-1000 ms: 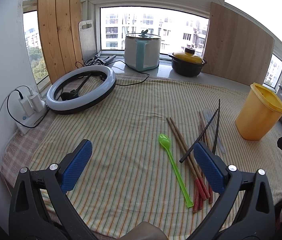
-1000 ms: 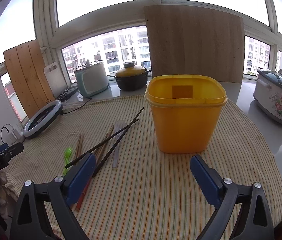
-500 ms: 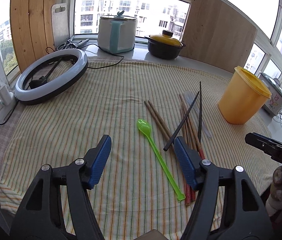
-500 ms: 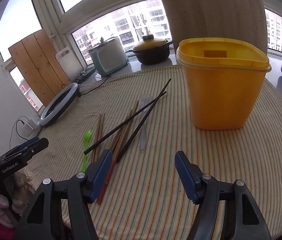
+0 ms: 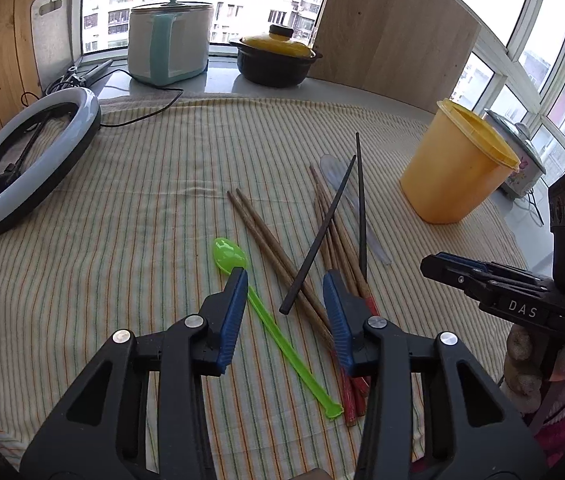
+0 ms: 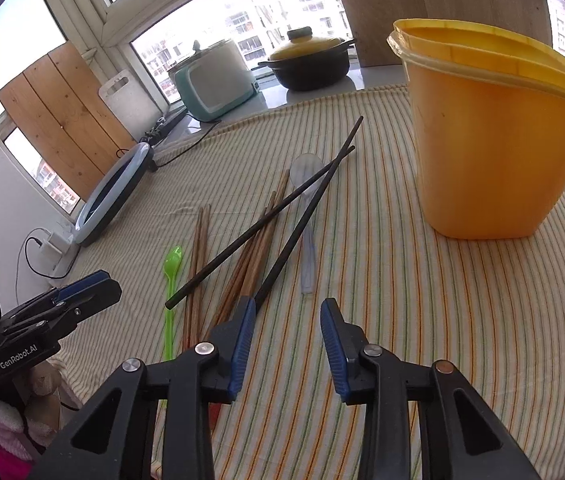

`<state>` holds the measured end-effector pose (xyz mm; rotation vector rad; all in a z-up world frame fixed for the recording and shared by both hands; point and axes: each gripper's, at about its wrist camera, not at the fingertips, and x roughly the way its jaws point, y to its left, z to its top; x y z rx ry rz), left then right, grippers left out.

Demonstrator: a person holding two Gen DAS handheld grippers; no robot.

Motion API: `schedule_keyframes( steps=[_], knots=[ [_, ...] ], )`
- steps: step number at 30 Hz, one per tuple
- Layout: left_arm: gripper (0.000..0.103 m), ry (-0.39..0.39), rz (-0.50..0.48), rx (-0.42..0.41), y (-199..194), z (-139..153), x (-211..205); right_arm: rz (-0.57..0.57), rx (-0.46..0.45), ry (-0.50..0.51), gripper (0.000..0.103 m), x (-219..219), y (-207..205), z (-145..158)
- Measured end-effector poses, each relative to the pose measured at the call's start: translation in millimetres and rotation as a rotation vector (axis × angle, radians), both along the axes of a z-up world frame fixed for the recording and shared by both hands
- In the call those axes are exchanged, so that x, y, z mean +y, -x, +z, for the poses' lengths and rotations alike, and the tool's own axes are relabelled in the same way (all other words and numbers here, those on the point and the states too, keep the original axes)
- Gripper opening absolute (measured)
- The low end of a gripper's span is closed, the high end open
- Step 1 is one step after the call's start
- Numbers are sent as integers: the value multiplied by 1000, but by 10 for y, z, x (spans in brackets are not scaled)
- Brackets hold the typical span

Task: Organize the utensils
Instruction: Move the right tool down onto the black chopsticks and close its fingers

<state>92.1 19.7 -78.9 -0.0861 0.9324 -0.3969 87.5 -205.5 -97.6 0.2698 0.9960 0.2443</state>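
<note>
A green plastic spoon, several brown wooden chopsticks, two black chopsticks and a clear plastic spoon lie on the striped cloth. A yellow tub stands at the right, open at the top. My left gripper is open and empty, low over the near ends of the green spoon and chopsticks. My right gripper is open and empty, just in front of the chopstick ends and the clear spoon's handle.
A ring light lies at the left of the cloth. A rice cooker, a black pot with a yellow lid and wooden boards line the windowsill. A second cooker sits behind the tub.
Both grippers have moved forward and down toward the utensils, and both have narrowed their jaws. The utensils and the tub have not moved.
</note>
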Motion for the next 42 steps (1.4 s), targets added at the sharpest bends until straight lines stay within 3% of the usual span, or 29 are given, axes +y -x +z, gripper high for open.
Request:
schedule_keyframes(
  steps=[11, 28, 30, 32, 42],
  knots=[
    [17, -44, -182, 128, -549, -333, -378, -37, 55, -54, 28, 86, -260, -72],
    [16, -41, -238, 202, -745, -493, -493, -142, 196, -170, 20, 170, -564, -398],
    [16, -51, -237, 205, -760, -528, -504, -151, 199, -164, 16, 177, -596, -419],
    [9, -47, -231, 212, -775, -558, -502, -155, 197, -162, 15, 168, -614, -424],
    [5, -40, -200, 205, -724, -521, -460, -105, 203, -109, 7, 209, -685, -419]
  ],
)
